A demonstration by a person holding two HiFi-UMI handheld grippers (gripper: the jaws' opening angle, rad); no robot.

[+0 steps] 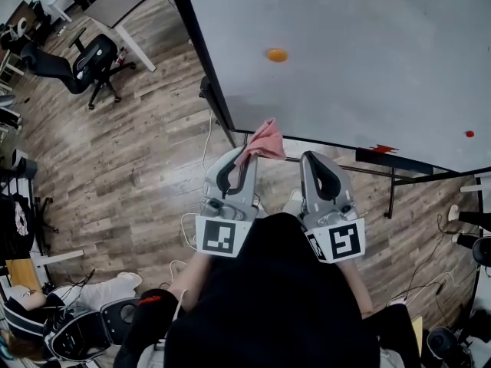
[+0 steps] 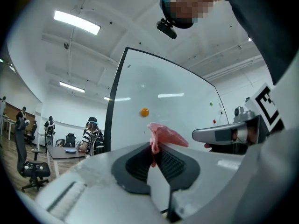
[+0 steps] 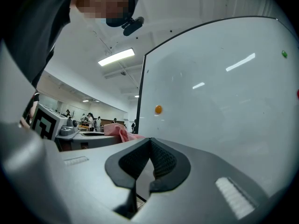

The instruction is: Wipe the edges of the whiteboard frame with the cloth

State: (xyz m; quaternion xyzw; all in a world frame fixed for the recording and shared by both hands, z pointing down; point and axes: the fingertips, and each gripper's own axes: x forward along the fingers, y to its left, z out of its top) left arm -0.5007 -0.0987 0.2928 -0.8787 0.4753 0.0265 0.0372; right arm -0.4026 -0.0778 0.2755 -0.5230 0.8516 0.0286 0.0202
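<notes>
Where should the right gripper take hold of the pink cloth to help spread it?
Probably grip the pink cloth by its loose flap fanning past the left gripper, whose jaws pinch its other end. Come from its right, where the right gripper sits shut; open it first.

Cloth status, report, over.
Left gripper shut on pink cloth. Right gripper shut, empty. Cloth up by whiteboard frame corner, contact unclear.
</notes>
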